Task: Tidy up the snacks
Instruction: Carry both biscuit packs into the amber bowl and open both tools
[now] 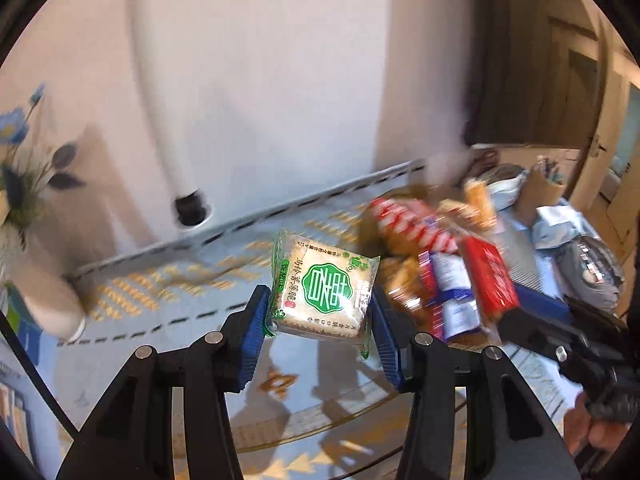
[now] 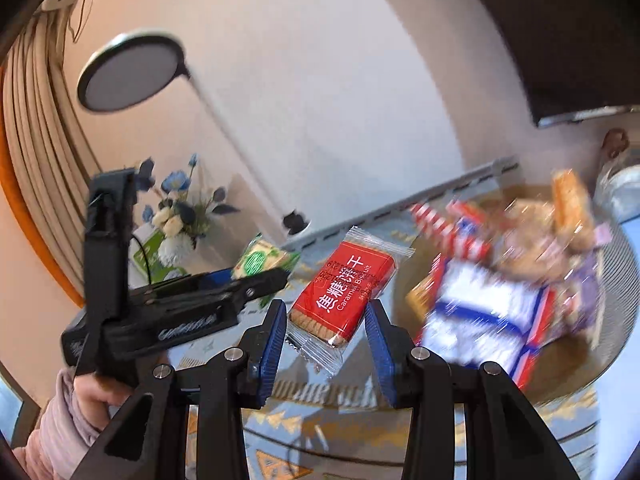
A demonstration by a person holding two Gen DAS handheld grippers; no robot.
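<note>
One green cracker packet [image 1: 324, 292] is clamped in the left hand-held gripper [image 1: 320, 320] and one red caramel biscuit packet [image 2: 342, 294] in the right hand-held gripper [image 2: 326, 324], both held above the table [image 1: 160, 312], a lamp head [image 2: 130, 72] being seen only in the right view.

A vase of blue flowers [image 2: 180, 216] stands by the wall, a green box [image 2: 150, 254] beside it. A white lamp [image 2: 132, 72] rises behind. A patterned blue cloth [image 1: 168, 292] covers the table. A dark door [image 1: 560, 80] stands far right.
</note>
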